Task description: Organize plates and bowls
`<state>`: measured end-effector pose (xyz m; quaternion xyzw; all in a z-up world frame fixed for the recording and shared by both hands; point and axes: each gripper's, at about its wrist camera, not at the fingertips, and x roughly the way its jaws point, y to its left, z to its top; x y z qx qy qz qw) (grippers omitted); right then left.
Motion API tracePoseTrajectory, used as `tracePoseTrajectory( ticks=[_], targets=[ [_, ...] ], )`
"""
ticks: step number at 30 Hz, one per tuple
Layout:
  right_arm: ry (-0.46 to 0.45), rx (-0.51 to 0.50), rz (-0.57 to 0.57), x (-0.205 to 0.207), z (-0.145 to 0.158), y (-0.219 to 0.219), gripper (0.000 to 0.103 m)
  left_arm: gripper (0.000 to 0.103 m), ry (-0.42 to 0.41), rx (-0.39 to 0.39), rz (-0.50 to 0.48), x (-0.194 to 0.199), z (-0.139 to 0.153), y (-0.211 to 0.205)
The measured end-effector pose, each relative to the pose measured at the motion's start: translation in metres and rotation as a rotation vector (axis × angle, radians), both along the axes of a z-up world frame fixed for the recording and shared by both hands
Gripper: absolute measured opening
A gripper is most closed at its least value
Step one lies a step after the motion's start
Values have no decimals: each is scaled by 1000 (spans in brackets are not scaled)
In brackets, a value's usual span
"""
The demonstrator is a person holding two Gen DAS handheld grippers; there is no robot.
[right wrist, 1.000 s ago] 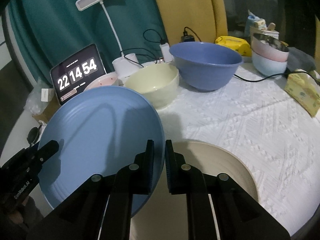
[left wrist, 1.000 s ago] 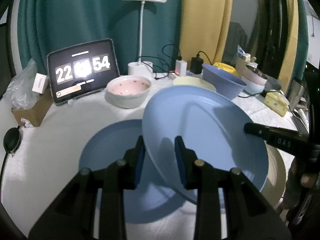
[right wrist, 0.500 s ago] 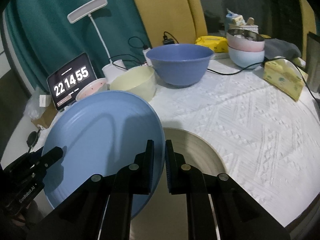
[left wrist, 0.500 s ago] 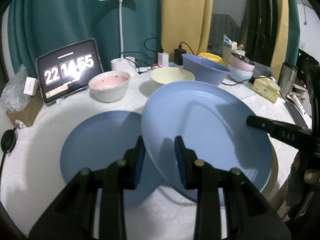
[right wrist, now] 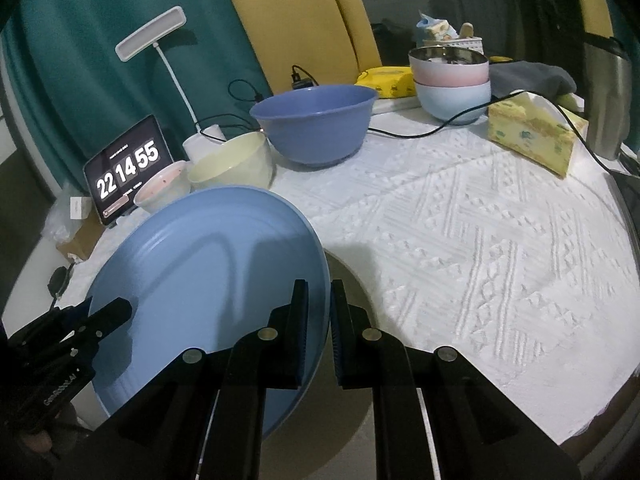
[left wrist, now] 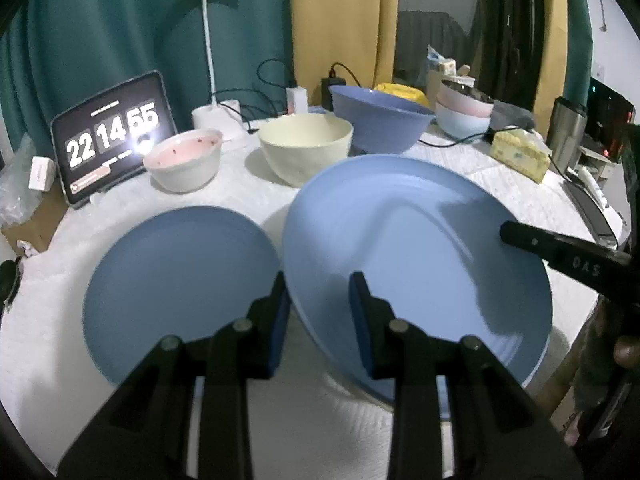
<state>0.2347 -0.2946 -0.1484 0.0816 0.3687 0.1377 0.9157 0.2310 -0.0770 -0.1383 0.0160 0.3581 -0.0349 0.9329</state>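
Observation:
A light blue plate (left wrist: 416, 248) hangs tilted above the table, gripped on its near-left rim by my left gripper (left wrist: 318, 292) and on its right rim by my right gripper (right wrist: 318, 312). The same plate fills the left of the right wrist view (right wrist: 208, 280). A darker blue plate (left wrist: 176, 280) lies flat on the white cloth to its left. A beige plate (right wrist: 348, 280) lies under the held plate, mostly hidden. At the back stand a pink-and-white bowl (left wrist: 184, 162), a cream bowl (left wrist: 306, 152) and a big blue bowl (left wrist: 380, 122).
A tablet clock (left wrist: 112, 136) and a lamp (left wrist: 206, 36) stand at the back left, with cables. Stacked pink and pale blue bowls (right wrist: 452, 80), a tissue box (right wrist: 536, 136) and a metal flask (right wrist: 604, 100) sit at the back right. The table edge runs on the right.
The held plate has moved right and up with both grippers, uncovering the dark blue plate. The bowls at the back now show fully. Both grips are unchanged.

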Motion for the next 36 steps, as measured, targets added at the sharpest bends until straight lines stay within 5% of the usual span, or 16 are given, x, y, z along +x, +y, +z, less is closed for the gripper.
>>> tracePoseTrajectory(
  ticks=[20, 34, 36],
  targets=[
    [11, -40, -81, -4, -10, -16, 16, 33, 95, -22, -45, 6, -27, -9],
    [-20, -81, -81, -16, 5, 0, 18, 38, 10, -56, -10, -9, -6, 19],
    [-27, -89, -72, -18, 8, 7, 18, 45, -4, -66, 2, -11, -3, 27]
  ],
)
